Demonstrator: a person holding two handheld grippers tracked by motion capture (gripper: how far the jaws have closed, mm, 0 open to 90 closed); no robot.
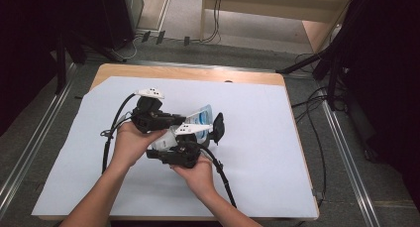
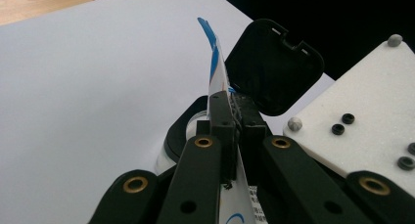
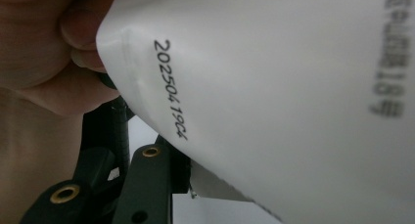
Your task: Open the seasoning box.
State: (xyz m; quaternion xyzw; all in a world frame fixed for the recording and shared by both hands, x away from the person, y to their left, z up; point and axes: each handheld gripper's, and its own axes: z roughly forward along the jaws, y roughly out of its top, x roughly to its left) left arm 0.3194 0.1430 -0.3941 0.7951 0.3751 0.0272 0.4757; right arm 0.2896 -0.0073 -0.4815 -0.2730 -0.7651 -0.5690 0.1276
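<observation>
Pouch [image 1: 200, 119], white w/ blue print, held up above the middle of the table [image 1: 277, 81], over the white sheet [image 1: 257, 152] covering most of the wood top. Both grippers crowd round it. Left gripper [image 1: 176, 120] comes in from the left, grey plate on top, cable trailing back toward the near-left edge. In the left gripper view its jaws are pinched together on the thin edge of the pouch [image 2: 218, 75], which stands up betw. them; just beyond, a black flip lid [image 2: 274, 67] hangs open over a round black-rimmed opening [image 2: 188, 128], and the other gripper's white plate [image 2: 362, 116] sits at right. In the high view the lid [image 1: 218, 128] sticks up at the right end of the pouch.

Right gripper [image 1: 185, 150] is near side of the pouch, held from below by the right hand [image 1: 198, 172]. Right gripper view: pouch wall [image 3: 274, 87] w/ printed date code pressed close, fingers of the left hand [image 3: 80, 33] at top left. One black jaw visible lower left; the other hidden behind the pouch, so can't tell how far open or if it grips.
</observation>
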